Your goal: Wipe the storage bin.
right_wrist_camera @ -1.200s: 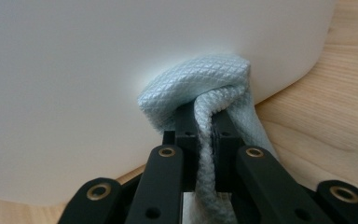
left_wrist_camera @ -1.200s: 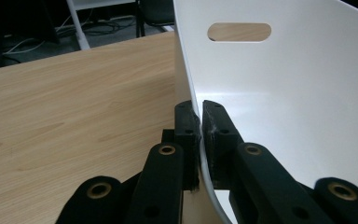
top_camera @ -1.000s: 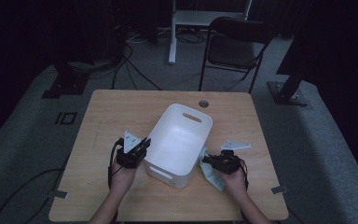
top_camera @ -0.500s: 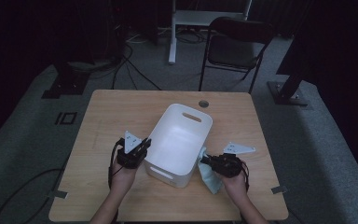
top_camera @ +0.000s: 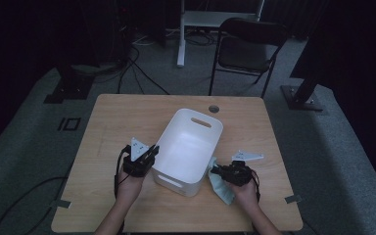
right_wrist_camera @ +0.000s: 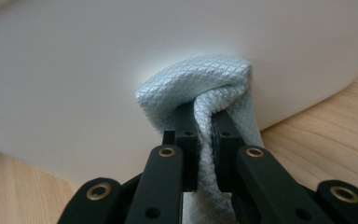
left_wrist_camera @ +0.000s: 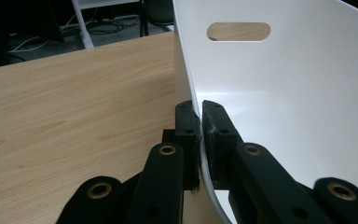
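Two tongs engaged: left tongs (left_wrist_camera: 200, 122) clamped on basin (top_camera: 186, 147) rim, steadying; right tongs (right_wrist_camera: 205, 125) clamped on cloth (right_wrist_camera: 205, 81), pressed against outer wall. Best: wipe with even pressure, basin braced on bench (top_camera: 127, 117).

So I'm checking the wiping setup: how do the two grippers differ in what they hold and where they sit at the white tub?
The left gripper has its fingers clamped on the thin wall of the white tub, at the tub's left side. The right gripper has its fingers clamped on a light blue cloth, pressed against the tub's outer wall on the right. Both are shut on something, and both are hand-held.
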`<move>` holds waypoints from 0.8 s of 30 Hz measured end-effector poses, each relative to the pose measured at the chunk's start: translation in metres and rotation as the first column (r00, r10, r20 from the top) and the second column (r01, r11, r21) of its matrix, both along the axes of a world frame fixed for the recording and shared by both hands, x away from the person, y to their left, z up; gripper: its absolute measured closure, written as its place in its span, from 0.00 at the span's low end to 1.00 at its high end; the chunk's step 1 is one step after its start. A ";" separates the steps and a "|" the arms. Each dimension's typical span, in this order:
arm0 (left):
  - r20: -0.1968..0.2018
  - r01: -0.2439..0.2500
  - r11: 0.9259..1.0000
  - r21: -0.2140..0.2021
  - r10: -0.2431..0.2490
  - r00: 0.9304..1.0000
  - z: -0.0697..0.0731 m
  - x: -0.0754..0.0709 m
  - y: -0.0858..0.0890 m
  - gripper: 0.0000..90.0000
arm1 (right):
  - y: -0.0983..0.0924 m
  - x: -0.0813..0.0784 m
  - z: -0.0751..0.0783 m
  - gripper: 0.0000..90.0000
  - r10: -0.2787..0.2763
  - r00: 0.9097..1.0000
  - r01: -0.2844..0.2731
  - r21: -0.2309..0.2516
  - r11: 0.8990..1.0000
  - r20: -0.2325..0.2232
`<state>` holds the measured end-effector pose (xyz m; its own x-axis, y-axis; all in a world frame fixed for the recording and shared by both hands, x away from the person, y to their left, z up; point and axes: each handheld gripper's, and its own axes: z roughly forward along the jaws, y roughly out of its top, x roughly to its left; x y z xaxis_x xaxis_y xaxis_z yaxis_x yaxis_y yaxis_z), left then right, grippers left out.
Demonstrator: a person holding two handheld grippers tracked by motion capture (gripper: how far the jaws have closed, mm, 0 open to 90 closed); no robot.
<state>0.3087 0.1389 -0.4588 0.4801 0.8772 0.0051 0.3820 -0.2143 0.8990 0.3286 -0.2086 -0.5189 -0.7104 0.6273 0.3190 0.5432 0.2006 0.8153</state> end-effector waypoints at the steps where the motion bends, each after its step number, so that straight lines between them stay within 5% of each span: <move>1: 0.001 0.000 1.000 0.001 0.000 1.000 0.000 0.000 0.000 0.96 | 0.000 0.001 -0.001 0.94 -0.002 1.000 0.002 -0.002 1.000 -0.002; 9: 0.000 -0.003 1.000 0.001 0.003 1.000 0.000 0.000 0.000 0.95 | 0.000 0.009 -0.019 0.94 -0.014 0.998 0.013 -0.029 1.000 -0.058; 13: 0.000 -0.020 1.000 -0.005 0.020 1.000 0.000 0.000 -0.001 0.96 | 0.002 0.006 -0.014 0.94 -0.022 0.998 0.019 -0.049 0.999 -0.055; 19: -0.001 -0.031 1.000 -0.005 0.031 1.000 0.000 -0.001 -0.002 0.96 | 0.001 -0.013 0.006 0.94 0.024 1.000 -0.024 -0.002 1.000 -0.008; 24: -0.001 -0.033 0.999 -0.006 0.033 0.999 0.000 0.000 -0.002 0.96 | 0.002 -0.032 0.030 0.94 0.057 0.995 -0.064 0.083 0.995 0.079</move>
<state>0.3083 0.1366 -0.4589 0.4508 0.8926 -0.0007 0.3900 -0.1963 0.8997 0.2969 -0.2067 -0.4887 -0.7705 0.5554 0.3128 0.4676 0.1591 0.8695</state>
